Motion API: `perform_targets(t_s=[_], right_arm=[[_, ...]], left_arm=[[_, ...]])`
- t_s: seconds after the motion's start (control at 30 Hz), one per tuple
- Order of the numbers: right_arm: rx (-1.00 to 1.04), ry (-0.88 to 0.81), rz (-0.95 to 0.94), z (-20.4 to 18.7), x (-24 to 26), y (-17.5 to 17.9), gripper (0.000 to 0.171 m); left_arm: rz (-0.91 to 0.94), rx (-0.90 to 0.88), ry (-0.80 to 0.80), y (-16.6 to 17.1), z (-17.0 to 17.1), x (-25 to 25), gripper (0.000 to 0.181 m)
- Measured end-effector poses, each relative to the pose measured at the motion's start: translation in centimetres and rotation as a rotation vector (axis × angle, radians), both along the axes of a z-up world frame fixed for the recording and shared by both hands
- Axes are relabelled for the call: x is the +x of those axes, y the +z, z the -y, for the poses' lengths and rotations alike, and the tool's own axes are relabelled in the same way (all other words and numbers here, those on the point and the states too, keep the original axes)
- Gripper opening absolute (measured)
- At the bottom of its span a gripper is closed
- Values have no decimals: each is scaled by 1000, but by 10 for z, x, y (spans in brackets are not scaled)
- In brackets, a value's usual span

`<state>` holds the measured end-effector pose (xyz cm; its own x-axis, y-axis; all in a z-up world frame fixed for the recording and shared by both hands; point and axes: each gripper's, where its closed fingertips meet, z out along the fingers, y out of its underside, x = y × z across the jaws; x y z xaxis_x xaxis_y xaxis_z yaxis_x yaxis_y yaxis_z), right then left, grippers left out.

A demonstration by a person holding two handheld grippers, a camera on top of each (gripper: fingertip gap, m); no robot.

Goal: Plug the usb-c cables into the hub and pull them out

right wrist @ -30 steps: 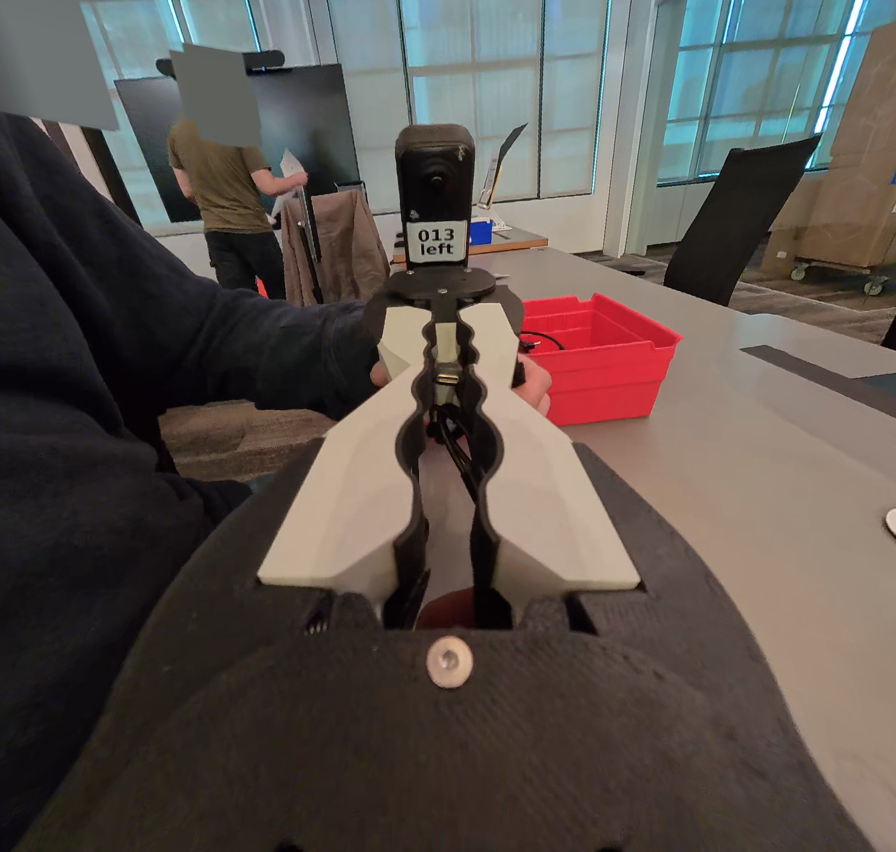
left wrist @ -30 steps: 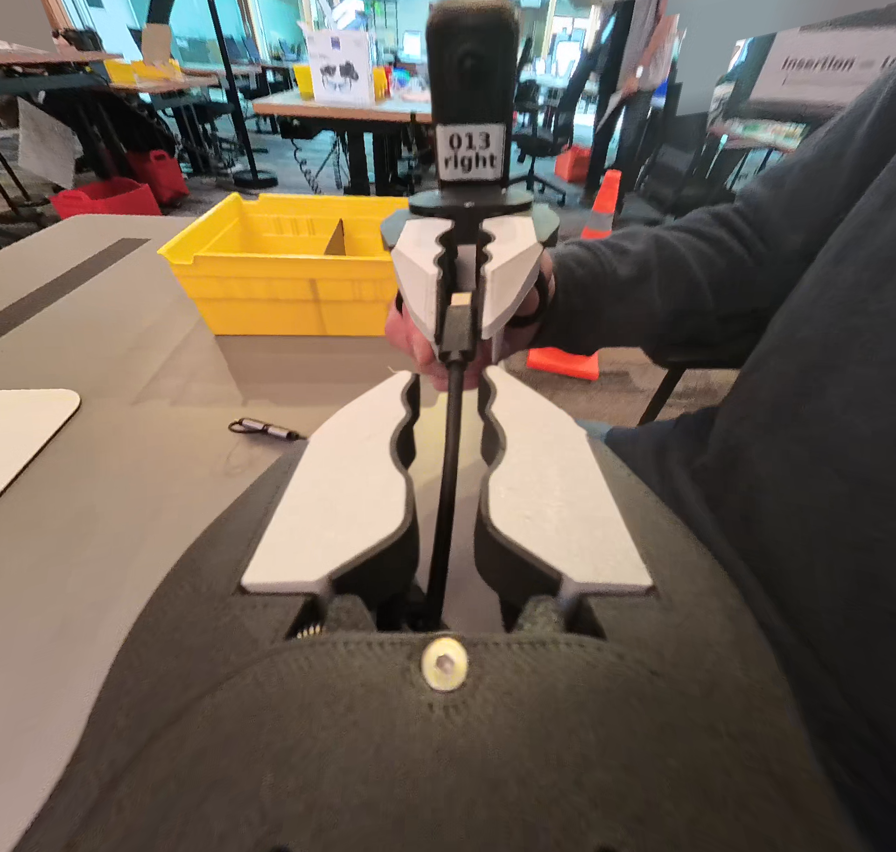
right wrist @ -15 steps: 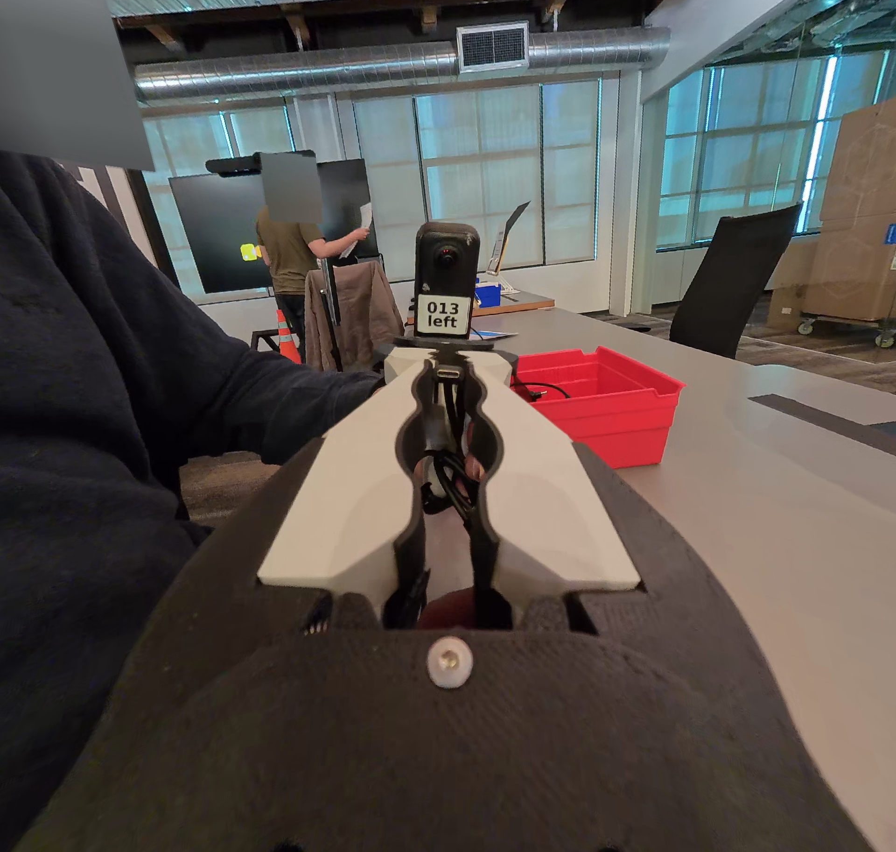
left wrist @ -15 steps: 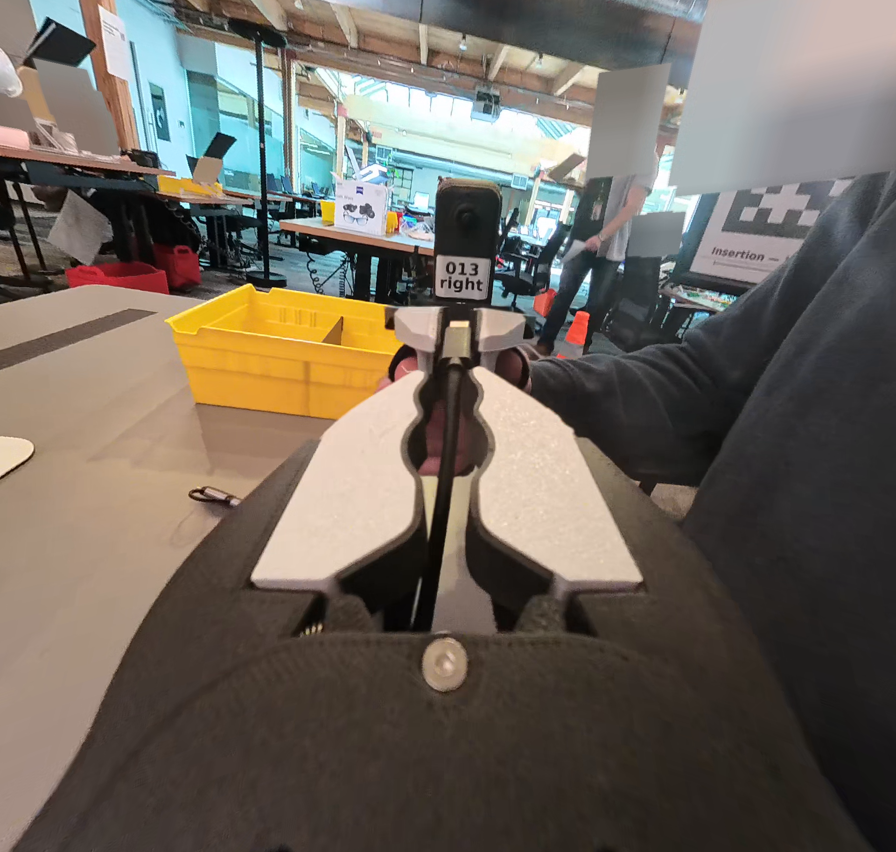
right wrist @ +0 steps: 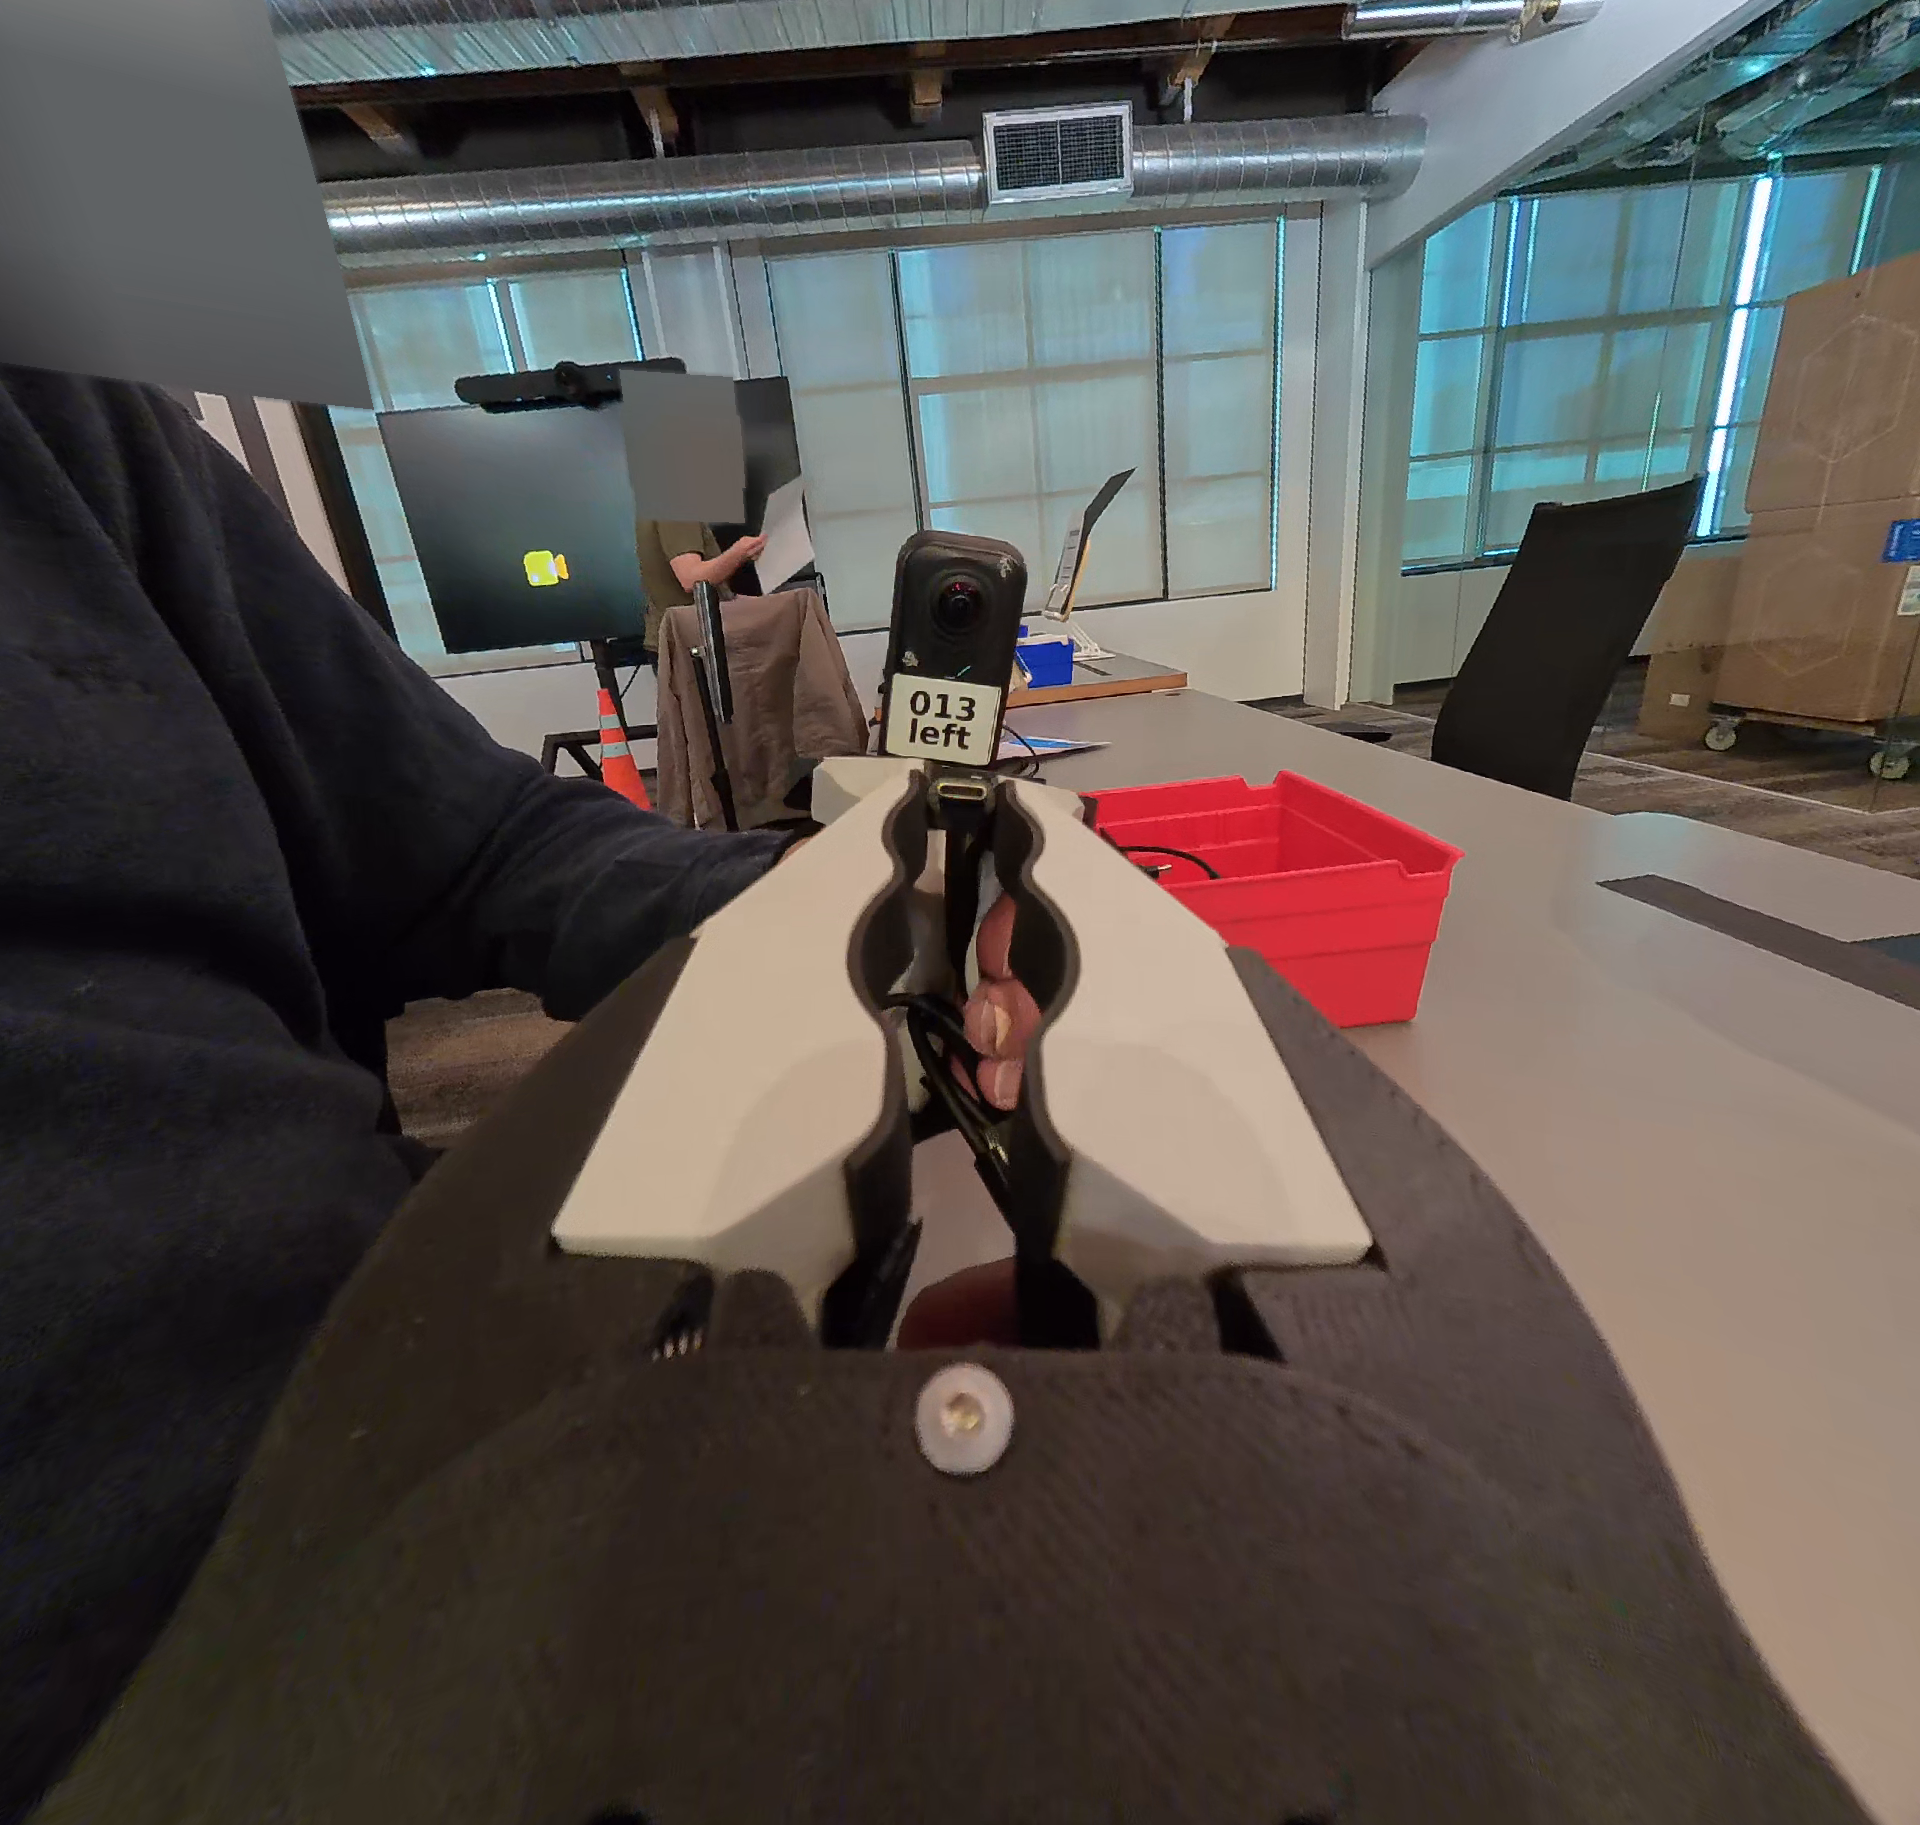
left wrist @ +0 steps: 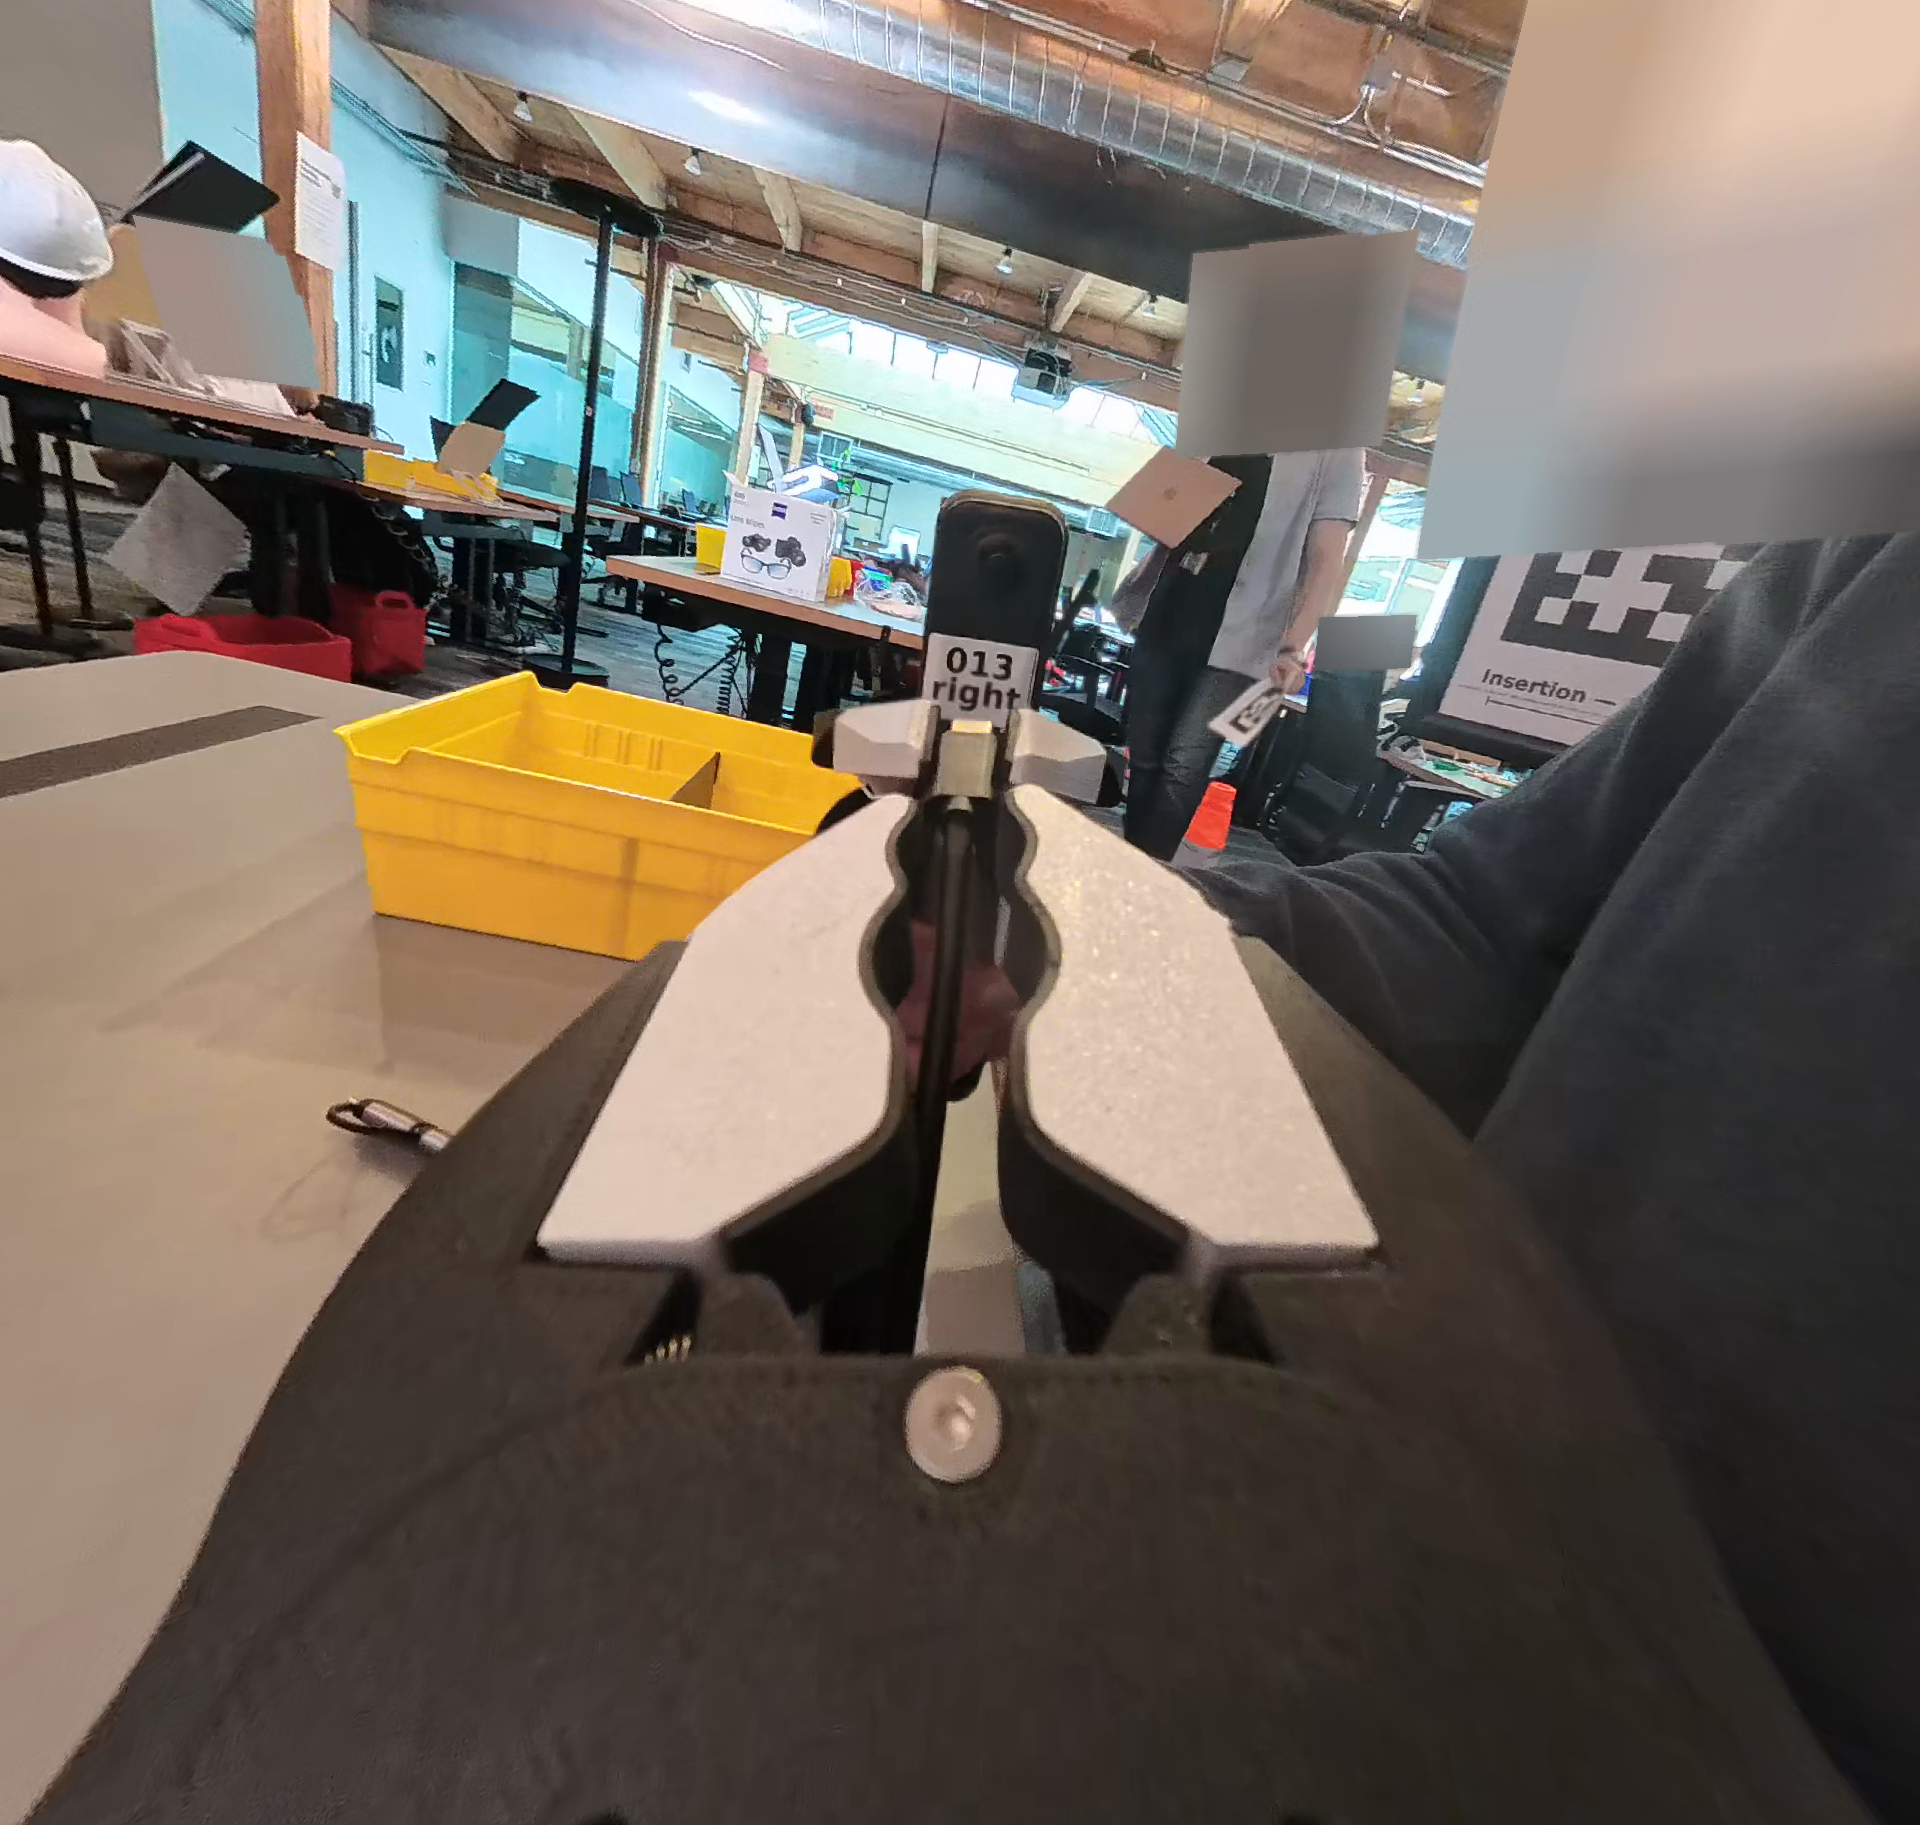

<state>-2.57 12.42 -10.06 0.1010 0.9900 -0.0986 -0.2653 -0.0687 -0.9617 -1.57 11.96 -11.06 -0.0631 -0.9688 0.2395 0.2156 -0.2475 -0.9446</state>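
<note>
Standing by the grey table [left wrist: 156, 996], I count two grippers, two bins and two black leads. The grippers meet tip to tip.

The left wrist view alone shows a small dark-and-silver piece [left wrist: 390, 1123] lying loose on the tabletop. Right of it is a yellow plastic bin [left wrist: 540, 830] with a divider. Next comes the left gripper [left wrist: 961, 830], its matte white, wavy-edged fingers pressed nearly together. A thin cable [left wrist: 940, 996] runs straight down the slot between them. At the far tips a silver block [left wrist: 971, 762] with squared metal faces is pinched by the opposite gripper. Whether it is the hub or a plug shell I cannot tell. A dark knit sleeve [left wrist: 1558, 944] fills the right.

The right wrist view alone shows, past the right gripper [right wrist: 961, 825], also narrowed to a slit, a plug [right wrist: 961, 791] with an oval metal mouth. The left gripper's tips clamp it. Below it a looped lead [right wrist: 940, 1037] hangs beside curled fingers [right wrist: 992, 1027]. Further right sits a red bin [right wrist: 1351, 934] holding another lead.
</note>
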Motion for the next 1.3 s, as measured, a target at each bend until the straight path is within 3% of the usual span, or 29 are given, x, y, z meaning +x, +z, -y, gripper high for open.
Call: perform_targets(t_s=[0.37,0.9,1.3], right_arm=[[-7,11,-12,1,3,2,10],[83,-33,193,1,7,-12,9],[-7,27,-7,4,7,5,9]], left_arm=[[-88,116,46,1,1,2,12],[-304,282,69,-17,0,3,11],[-181,238,92,1,2,3,12]])
